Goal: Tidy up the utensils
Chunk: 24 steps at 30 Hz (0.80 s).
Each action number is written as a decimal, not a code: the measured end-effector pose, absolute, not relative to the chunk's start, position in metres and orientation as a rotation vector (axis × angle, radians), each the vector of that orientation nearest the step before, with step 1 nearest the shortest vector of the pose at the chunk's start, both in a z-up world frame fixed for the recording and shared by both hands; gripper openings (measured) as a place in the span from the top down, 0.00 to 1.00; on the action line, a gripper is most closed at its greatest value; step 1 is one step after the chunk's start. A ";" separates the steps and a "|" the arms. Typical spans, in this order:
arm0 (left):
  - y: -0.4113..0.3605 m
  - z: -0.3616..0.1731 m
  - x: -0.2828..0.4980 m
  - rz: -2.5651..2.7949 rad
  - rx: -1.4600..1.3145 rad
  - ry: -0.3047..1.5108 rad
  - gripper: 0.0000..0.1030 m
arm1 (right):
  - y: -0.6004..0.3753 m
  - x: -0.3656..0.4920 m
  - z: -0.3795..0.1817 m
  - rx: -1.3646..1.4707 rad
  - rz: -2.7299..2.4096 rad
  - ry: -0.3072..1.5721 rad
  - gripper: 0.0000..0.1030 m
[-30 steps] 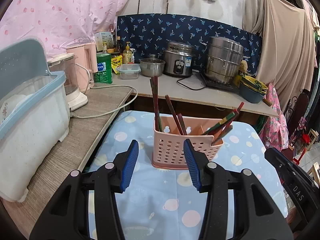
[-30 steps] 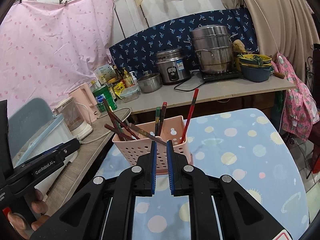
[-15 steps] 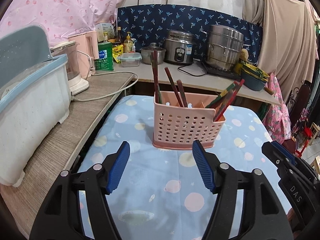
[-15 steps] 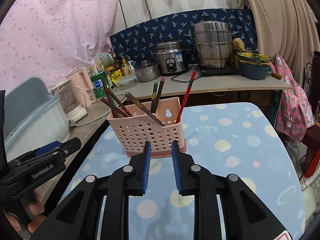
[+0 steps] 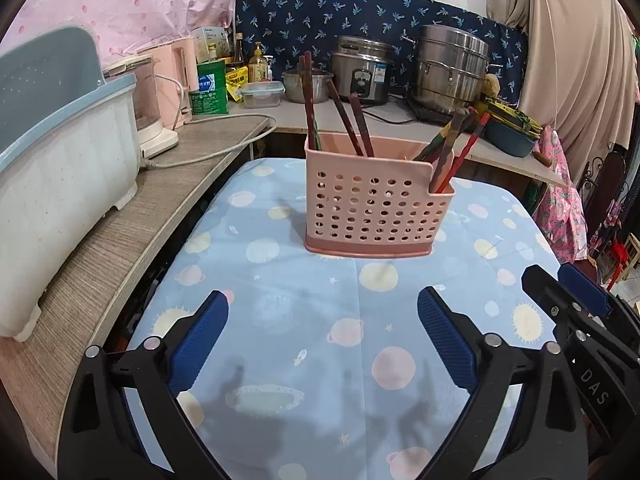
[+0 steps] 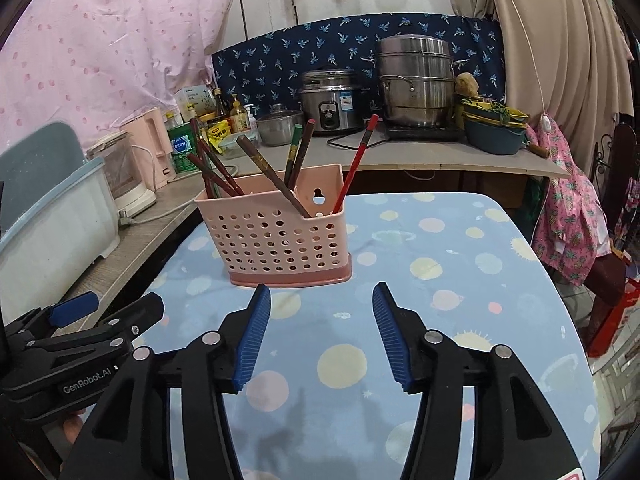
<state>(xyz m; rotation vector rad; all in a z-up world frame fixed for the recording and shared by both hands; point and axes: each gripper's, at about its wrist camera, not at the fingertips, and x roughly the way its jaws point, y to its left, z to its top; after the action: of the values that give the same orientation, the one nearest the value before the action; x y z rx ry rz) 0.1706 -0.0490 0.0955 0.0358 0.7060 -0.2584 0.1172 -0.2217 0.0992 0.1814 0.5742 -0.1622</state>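
A pink perforated utensil basket (image 5: 374, 208) stands upright on the blue planet-print table (image 5: 304, 320); it also shows in the right wrist view (image 6: 276, 236). Several chopsticks (image 5: 352, 120) stand in it, dark ones at the left and mixed red and green ones (image 6: 358, 160) at the right. My left gripper (image 5: 322, 316) is open and empty, a short way in front of the basket. My right gripper (image 6: 320, 308) is open and empty, just in front of the basket. Each gripper shows at the edge of the other's view.
A white and blue bin (image 5: 60, 152) sits on the wooden counter (image 5: 120, 232) at the left, with a power cord (image 5: 224, 140). Pots, a rice cooker (image 5: 360, 76) and bottles line the back counter. The table's right edge (image 6: 560, 280) drops off beside pink cloth.
Both grippers have pulled back from the basket and lowered. The left jaws opened wider. The right jaws went from shut to wide open.
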 end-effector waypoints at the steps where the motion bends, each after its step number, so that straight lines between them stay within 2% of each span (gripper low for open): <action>1: -0.049 0.093 0.170 -0.255 0.034 0.714 0.09 | -0.221 0.116 0.098 0.175 -0.168 0.575 0.42; 8: -0.045 0.080 0.170 -0.250 0.019 0.763 0.08 | -0.216 0.112 0.091 0.150 -0.188 0.582 0.29; 24: -0.041 0.065 0.170 -0.228 0.031 0.779 0.08 | -0.208 0.112 0.079 0.126 -0.217 0.611 0.19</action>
<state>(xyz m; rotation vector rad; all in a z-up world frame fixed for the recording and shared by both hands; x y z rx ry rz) 0.1696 -0.0409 0.0654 0.0308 0.7791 -0.2276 0.1121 -0.2079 0.0791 0.1257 0.6111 -0.2170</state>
